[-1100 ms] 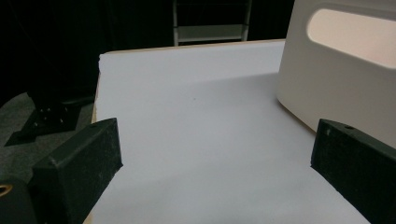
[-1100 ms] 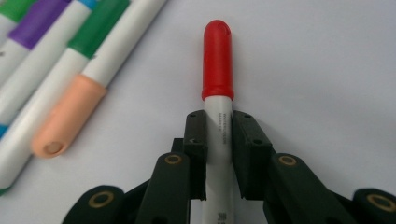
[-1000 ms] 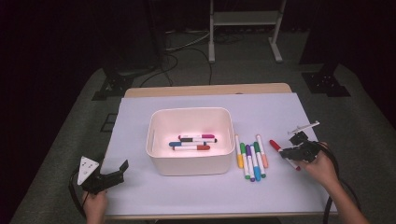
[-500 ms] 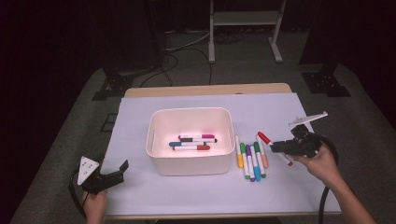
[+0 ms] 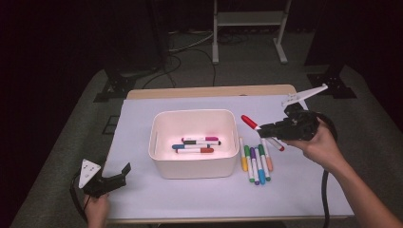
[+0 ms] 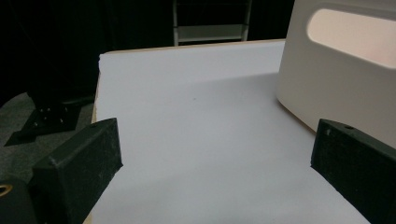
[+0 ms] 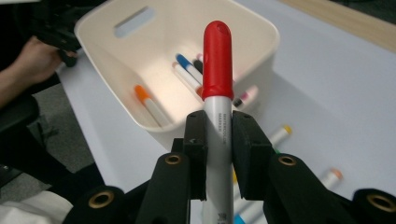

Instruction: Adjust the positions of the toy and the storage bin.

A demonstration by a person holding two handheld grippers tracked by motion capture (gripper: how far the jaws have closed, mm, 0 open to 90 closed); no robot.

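- We are mid-carry: our right tongs (image 7: 218, 140) pinch the red-capped marker (image 7: 217, 70), held above the table (image 5: 190, 204) just right of the white bin (image 5: 194, 166).
- Next, we judge, swing it over the bin and release.
- Our left tongs (image 6: 215, 163) rest spread, holding nothing.

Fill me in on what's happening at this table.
A person is sorting markers into a white bin. The right gripper is shut on a red-capped marker and holds it in the air beside the bin, cap toward it. Several markers already lie inside the bin, and a row of loose markers lies on the white sheet next to it. The left gripper sits open near the table's front left corner, holding nothing.
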